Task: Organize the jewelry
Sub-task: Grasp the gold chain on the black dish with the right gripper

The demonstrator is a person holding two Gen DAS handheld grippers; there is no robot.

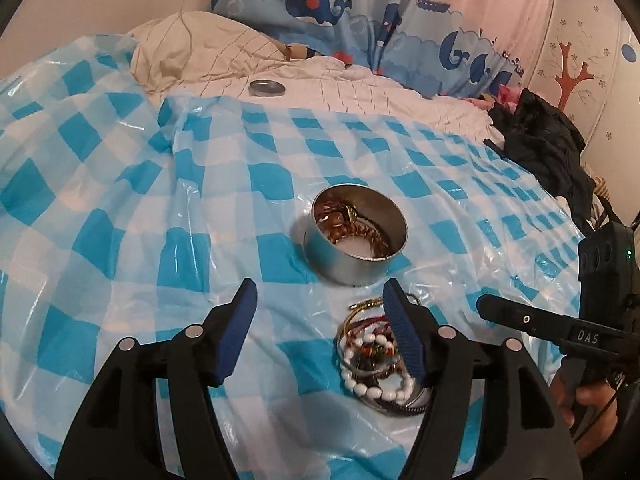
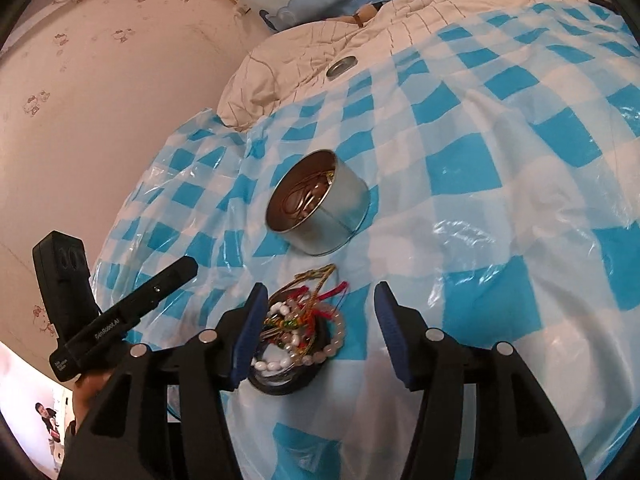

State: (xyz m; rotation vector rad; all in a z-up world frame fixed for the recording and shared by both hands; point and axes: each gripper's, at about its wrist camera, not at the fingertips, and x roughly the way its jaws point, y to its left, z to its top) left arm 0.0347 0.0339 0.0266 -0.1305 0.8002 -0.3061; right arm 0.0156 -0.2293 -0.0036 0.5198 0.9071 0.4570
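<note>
Two views, both grippers with fingers spread and holding nothing.

Left wrist view: left gripper (image 1: 320, 332) hovers low over the blue-checked plastic sheet (image 1: 120, 208). Bracelet pile (image 1: 376, 360) (white beads, red cords, gold bangle) lies right under its right finger, partly hidden by it, not between the fingers. Round metal tin (image 1: 354, 236) sits just ahead, lid off, already holding brown beaded pieces. Tin lid (image 1: 267, 88) is far ahead on the white quilt (image 1: 360, 84). Other handheld unit pokes in from the right edge.

Right wrist view: right gripper (image 2: 318, 328) fingers apart, empty. Same bracelet pile (image 2: 298, 336) lies beside its left finger, mostly inside the gap on that side; contact cannot be told. Tin (image 2: 320, 208) just ahead, tilted on the soft bedding, gold-toned chain visible inside. Lid (image 2: 341, 66) far ahead at the sheet's edge.

Progress, judged: partway. Some jewelry is in the tin; the whole pile remains out, and the lid is not yet on.
</note>
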